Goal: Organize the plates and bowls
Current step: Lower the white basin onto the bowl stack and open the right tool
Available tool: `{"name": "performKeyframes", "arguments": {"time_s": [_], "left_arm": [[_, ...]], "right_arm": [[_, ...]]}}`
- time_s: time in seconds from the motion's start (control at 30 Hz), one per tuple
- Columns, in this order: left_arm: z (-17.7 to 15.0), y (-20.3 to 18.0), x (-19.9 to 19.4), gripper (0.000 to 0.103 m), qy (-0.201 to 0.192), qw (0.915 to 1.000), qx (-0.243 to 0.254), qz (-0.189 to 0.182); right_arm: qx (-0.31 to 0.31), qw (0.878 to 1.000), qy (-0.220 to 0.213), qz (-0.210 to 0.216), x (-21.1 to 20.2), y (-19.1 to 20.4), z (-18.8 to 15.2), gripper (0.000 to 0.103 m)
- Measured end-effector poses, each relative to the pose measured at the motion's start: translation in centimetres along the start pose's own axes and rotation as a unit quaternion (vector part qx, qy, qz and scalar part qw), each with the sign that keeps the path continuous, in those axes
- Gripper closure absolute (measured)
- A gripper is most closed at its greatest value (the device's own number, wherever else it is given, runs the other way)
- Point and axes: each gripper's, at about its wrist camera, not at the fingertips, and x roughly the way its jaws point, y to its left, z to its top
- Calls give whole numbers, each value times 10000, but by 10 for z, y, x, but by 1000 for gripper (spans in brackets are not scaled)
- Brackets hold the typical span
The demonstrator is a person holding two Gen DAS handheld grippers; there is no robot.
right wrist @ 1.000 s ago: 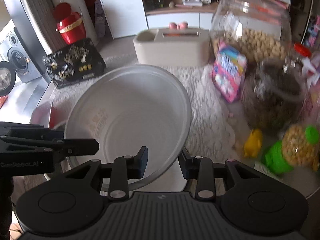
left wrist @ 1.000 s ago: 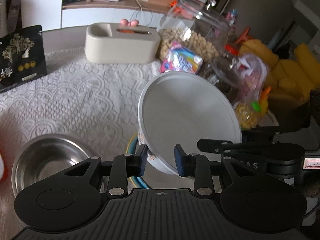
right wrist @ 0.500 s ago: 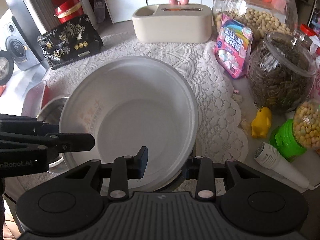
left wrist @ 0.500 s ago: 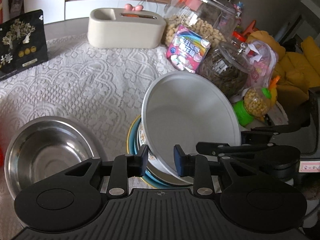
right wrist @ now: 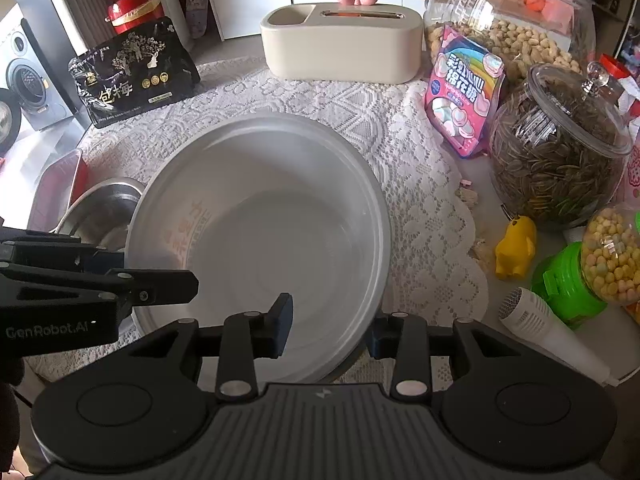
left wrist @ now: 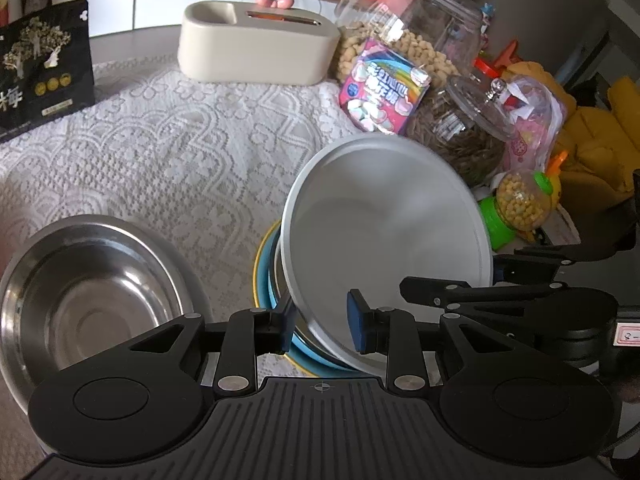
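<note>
White plastic bowl (right wrist: 260, 240) sits tilted on a blue plate (left wrist: 276, 304), its rim straddled by both the left gripper (left wrist: 322, 322) and right gripper (right wrist: 328, 330), jaws apart; steel bowl (left wrist: 88, 292) beside on the lace-covered desk (left wrist: 180, 152).

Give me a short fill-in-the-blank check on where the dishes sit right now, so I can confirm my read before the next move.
1. Both hand-held grippers, left and right, straddle the rim of the ____ bowl.
2. That bowl sits over a steel bowl on a ____ plate with a yellow rim.
3. The empty steel bowl lies to the ____ of that stack in the left wrist view.
4. The jar of sunflower seeds has its lid ____.

Missing words: white; blue; left; on
</note>
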Motion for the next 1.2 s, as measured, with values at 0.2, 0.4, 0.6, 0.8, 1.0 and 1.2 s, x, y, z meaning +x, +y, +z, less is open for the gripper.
{"name": "performKeyframes", "arguments": {"time_s": [0.2,0.4,0.6,0.8,1.0,1.2], "left_arm": [[0,3,-7,73,-117,9999,-79,-31],[2,5,-16,73,-326,9993,-162,-46],[3,3,-21,73,-405,9991,-151,-27],[3,-4,-31,72,-685,9976,9,25],[3,0,-35,72,-1001,9948,-15,-204],[4,9,-22,72,-1013,9944,-290,26]], "right_arm": [[20,10000,-2,24,-1,2,1,66],[-11,9999,-117,11,-8,4,3,60],[52,9997,-254,-4,-15,-1,5,57],[44,9991,-424,51,-22,-4,5,54],[42,9978,-660,92,-28,-9,6,53],[-128,9952,-975,28,-31,-15,4,51]]}}
